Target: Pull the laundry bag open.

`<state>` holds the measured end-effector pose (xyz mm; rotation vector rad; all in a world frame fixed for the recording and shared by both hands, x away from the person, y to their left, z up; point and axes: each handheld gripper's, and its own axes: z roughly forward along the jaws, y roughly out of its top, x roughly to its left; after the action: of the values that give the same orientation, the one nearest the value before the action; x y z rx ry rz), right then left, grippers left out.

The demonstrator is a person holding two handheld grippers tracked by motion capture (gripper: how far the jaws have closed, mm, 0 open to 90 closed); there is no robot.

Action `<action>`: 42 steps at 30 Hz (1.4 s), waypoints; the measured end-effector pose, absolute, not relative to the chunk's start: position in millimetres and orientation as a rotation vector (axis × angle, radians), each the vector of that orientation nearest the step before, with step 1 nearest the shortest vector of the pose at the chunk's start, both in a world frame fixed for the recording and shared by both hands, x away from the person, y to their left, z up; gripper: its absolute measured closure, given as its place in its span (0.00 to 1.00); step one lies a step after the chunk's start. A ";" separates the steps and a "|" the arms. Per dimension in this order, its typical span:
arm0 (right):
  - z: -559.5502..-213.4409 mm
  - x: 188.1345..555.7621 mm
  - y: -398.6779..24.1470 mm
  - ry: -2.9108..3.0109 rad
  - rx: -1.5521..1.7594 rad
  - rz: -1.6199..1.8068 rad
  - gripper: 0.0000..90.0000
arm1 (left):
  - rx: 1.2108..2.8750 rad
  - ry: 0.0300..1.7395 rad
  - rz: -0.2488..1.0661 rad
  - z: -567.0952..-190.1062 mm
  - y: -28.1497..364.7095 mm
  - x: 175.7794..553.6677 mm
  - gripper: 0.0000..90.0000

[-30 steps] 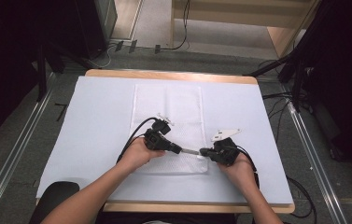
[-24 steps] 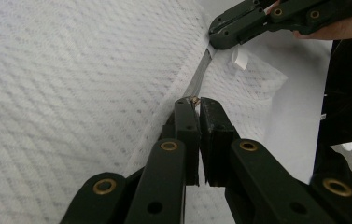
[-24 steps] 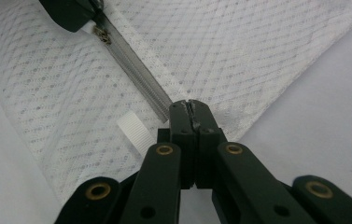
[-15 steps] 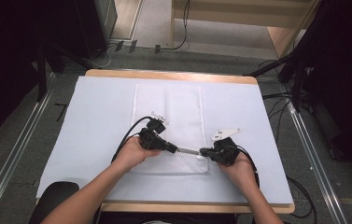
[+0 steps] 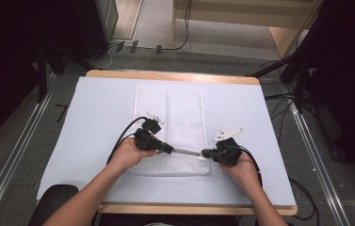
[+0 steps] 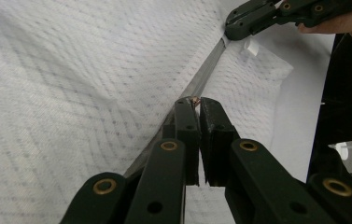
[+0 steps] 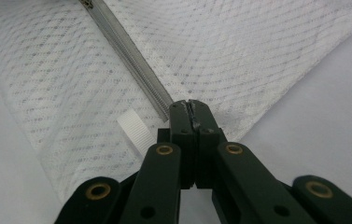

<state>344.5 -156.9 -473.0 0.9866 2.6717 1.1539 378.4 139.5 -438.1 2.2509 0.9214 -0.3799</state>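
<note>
White mesh bag (image 5: 170, 127) flat on the surface (image 5: 95, 117), zipper (image 5: 187, 151) running straight between both tools. Left hand-held gripper (image 6: 196, 103) pinching the zipper pull; right hand-held gripper (image 7: 191, 106) clamped on the zipper's end beside the corner.

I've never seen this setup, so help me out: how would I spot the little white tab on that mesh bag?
Start at the table under its pale blue cover, then find the white mesh bag lying in its middle. Follow the grey zipper along the bag's near edge to the right gripper. The white ribbed tab sticks out just beside those shut jaws, solid and ridged, unlike the netted fabric.
</note>
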 end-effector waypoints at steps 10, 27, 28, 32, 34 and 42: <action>-472.7 346.4 -158.0 2.694 0.971 1.155 1.00 | 2.247 0.944 -0.392 -439.5 147.6 379.5 0.98; -472.6 348.7 -158.1 2.708 0.955 1.154 1.00 | 2.273 0.962 -0.359 -428.5 164.4 373.9 0.98; -472.7 348.6 -157.9 2.704 0.957 1.157 1.00 | 2.275 0.961 -0.360 -428.2 166.2 374.4 0.98; -472.8 348.6 -158.1 2.704 0.955 1.156 1.00 | 2.266 0.992 -0.356 -428.7 176.1 376.0 0.98; -472.7 348.4 -158.0 2.704 0.958 1.154 1.00 | 2.260 1.002 -0.364 -429.0 181.5 376.5 0.98; -472.9 348.2 -158.1 2.702 0.955 1.160 1.00 | 2.243 1.027 -0.360 -427.2 202.6 375.7 0.98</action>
<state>348.2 -158.1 -472.9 0.9553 2.7020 1.1600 375.7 202.6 -427.2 2.2430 1.0273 -0.3597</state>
